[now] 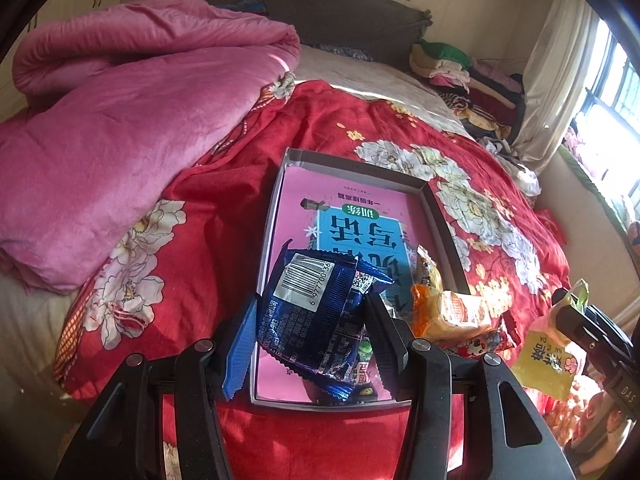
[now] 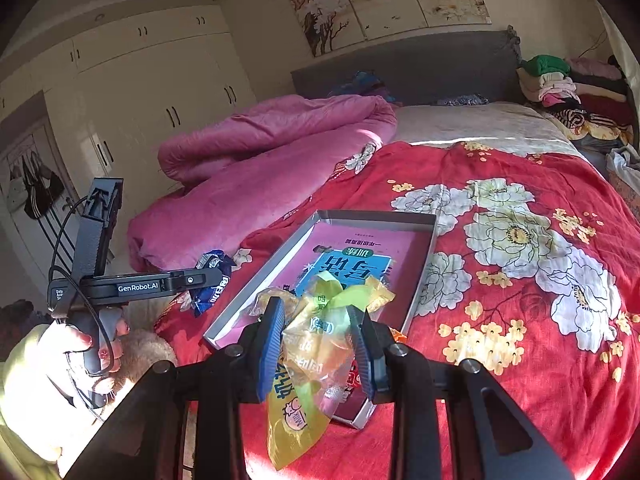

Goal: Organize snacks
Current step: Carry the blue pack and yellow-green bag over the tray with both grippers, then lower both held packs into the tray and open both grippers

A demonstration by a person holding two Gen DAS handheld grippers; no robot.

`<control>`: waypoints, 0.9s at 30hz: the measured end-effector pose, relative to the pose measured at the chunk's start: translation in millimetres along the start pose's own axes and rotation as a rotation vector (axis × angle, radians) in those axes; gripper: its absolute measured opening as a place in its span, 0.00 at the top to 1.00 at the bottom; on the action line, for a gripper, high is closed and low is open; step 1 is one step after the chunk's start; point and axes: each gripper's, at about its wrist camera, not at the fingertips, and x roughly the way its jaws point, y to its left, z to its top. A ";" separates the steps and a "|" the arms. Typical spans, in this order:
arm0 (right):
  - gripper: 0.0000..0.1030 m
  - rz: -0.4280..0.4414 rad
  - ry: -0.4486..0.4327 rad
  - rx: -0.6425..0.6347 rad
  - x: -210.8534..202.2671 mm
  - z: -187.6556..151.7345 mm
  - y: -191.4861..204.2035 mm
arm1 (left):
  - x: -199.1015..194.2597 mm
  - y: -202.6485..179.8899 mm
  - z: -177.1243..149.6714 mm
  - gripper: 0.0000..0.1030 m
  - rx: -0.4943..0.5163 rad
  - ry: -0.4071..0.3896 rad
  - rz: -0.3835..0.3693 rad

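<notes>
Over box [image 1: 352, 166]: left gripper [image 1: 310, 316] pinches blue packet [image 1: 316, 308]; right gripper [image 2: 318, 344] pinches yellow pouch [image 2: 308, 364], wardrobe [image 2: 152, 80] right-view only.

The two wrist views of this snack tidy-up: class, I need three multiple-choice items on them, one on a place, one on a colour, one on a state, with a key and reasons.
1. Where does the box lie?
A. on a red flowered bedspread
B. on a wooden floor
C. on a kitchen counter

2. What colour is the packet between the left gripper's fingers?
A. white
B. green
C. blue

3. What is the right gripper doing?
A. hanging open with nothing in it
B. holding a yellow pouch
C. lying flat on the pink quilt

Key:
1 A: the box's rim sits on the bedspread, red with pale flowers.
2 C: the foil wrapper is dark blue with a white barcode.
3 B: the yellow pouch sits pinched between both fingers, above the box.
</notes>
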 end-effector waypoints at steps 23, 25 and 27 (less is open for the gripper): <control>0.68 -0.005 0.061 -0.060 38.7 -1.0 17.0 | 36.3 3.4 -15.5 0.47 0.031 0.073 0.018; 0.68 -0.005 0.068 -0.074 43.7 -2.2 19.3 | 37.9 3.3 -16.1 0.47 0.031 0.079 0.016; 0.68 -0.010 0.077 -0.096 50.0 -3.6 21.8 | 39.4 3.5 -16.7 0.47 0.031 0.081 0.015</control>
